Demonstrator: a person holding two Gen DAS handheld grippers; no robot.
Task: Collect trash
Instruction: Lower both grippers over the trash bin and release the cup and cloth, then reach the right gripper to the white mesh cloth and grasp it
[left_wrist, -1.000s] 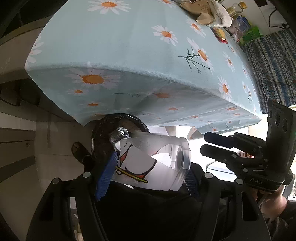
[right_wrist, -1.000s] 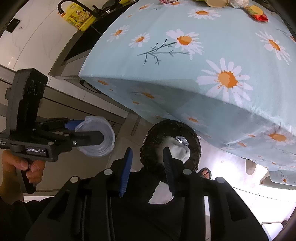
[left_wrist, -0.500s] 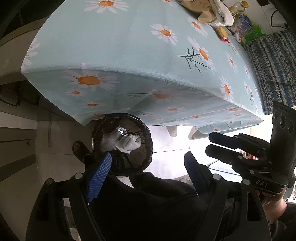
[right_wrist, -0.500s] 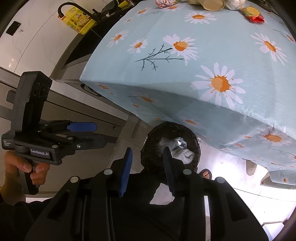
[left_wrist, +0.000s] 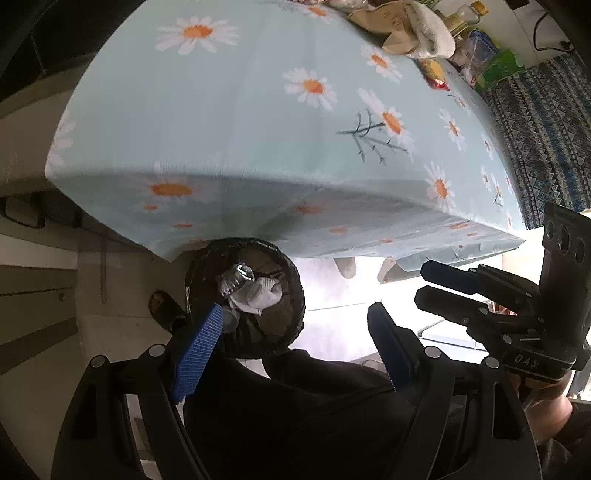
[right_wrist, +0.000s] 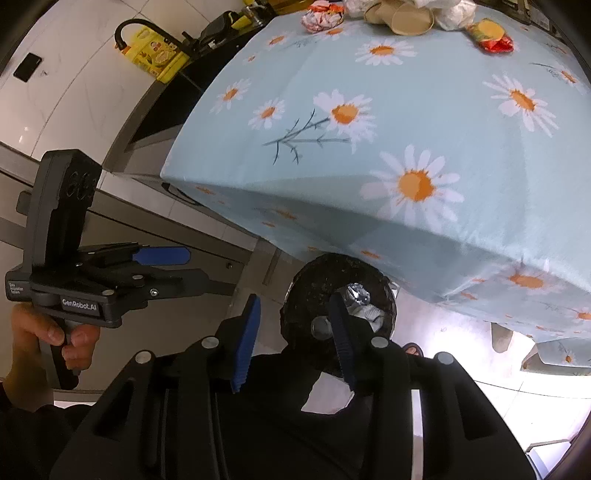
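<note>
A black-lined trash bin (left_wrist: 291, 295) stands on the floor under the table corner, with a foil ball (left_wrist: 236, 280) and crumpled white paper (left_wrist: 258, 295) inside. My left gripper (left_wrist: 291, 343) hangs above the bin, open and empty; in the right wrist view the left gripper (right_wrist: 181, 267) shows at the left, held by a hand. My right gripper (right_wrist: 293, 338) also hovers over the bin (right_wrist: 306, 295), its jaws opening with nothing between them. On the far tabletop lie a red-yellow wrapper (right_wrist: 493, 38), paper cups (right_wrist: 410, 16) and a red-white wrapper (right_wrist: 321, 16).
The table, under a light blue daisy tablecloth (left_wrist: 240, 122), overhangs the bin. A sandal (left_wrist: 164, 310) lies on the floor left of the bin. A dark counter with a yellow pack (right_wrist: 159, 55) runs along the left wall. Bottles and packets (left_wrist: 476, 48) crowd the table's far end.
The left gripper held a clear plastic cup over the bin; its jaws spread and the cup is gone from them. The right jaws stand slightly wider apart.
</note>
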